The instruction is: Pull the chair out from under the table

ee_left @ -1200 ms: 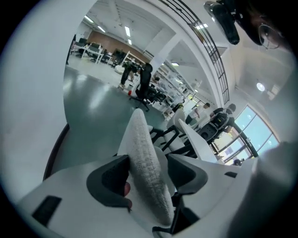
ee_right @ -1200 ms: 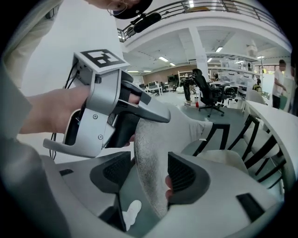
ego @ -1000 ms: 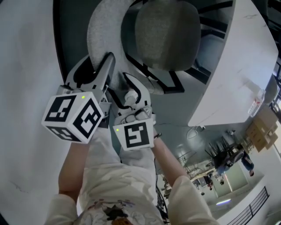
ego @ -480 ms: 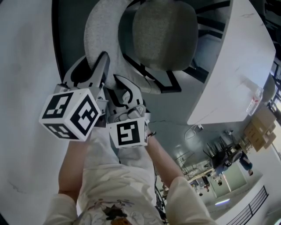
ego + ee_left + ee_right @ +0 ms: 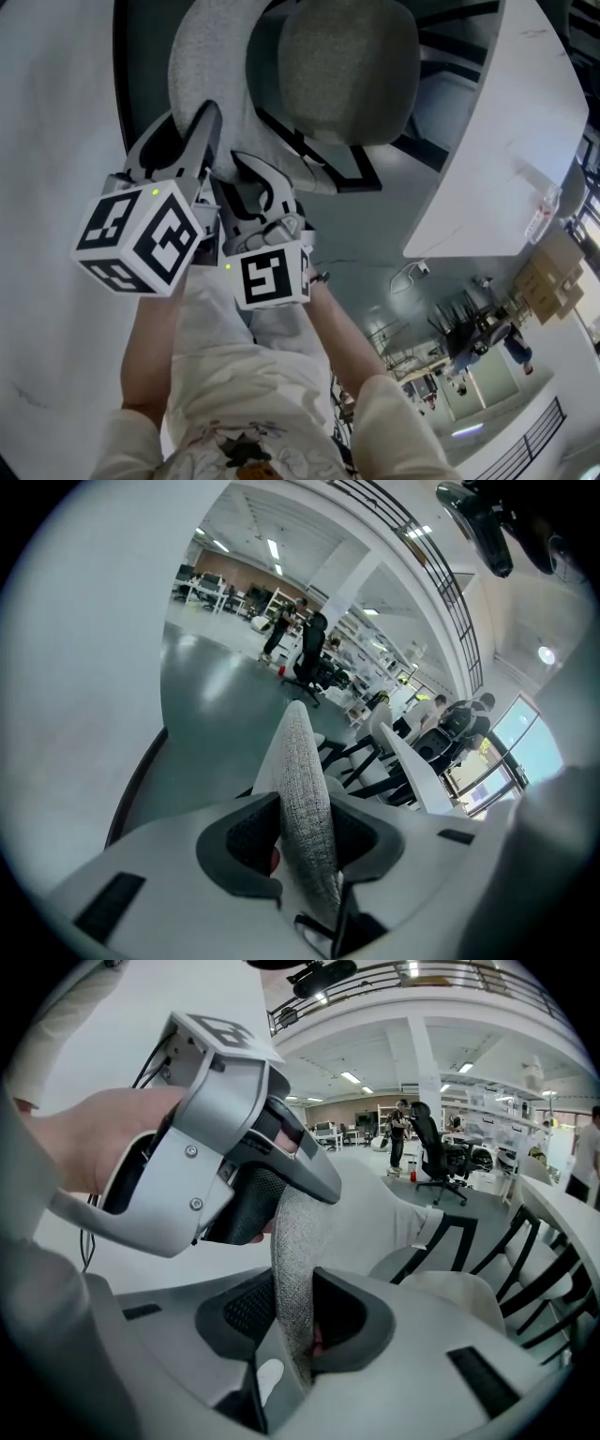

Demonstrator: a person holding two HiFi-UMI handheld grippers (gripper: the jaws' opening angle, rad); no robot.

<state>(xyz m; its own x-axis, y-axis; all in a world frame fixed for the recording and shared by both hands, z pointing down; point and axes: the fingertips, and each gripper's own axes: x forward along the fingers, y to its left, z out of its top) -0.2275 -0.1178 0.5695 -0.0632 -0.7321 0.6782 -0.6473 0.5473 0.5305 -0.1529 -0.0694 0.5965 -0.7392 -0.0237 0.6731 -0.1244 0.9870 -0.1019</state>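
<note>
1. The chair (image 5: 347, 70) stands on the grey floor (image 5: 375, 244), in the gap between a white tabletop (image 5: 47, 112) at the left of the head view and a second white tabletop (image 5: 506, 141) at the right
2. Its round grey seat shows in full in the open, and its curved grey fabric backrest (image 5: 202, 56) wraps the side nearest the person, close beside the dark edge of the left tabletop
3. Black frame bars (image 5: 361, 178) run under the seat
4. The left gripper (image 5: 178, 136) sits on the top rim of the backrest; in the left gripper view the fabric edge stands upright between the two dark fingers (image 5: 246, 841), which are closing and press it from both sides
5. The right gripper (image 5: 248, 178) holds the same rim just beside the left one; in the right gripper view the fabric fills the narrow gap between its fingers (image 5: 352, 1321), which are also closing onto it
6. The two marker cubes, left (image 5: 141, 234) and right (image 5: 272, 277), lie nearly touching, with the person's forearms (image 5: 150, 347) behind them
7. Far off in the gripper views stand office chairs (image 5: 436, 1157), desks and a few people
</note>
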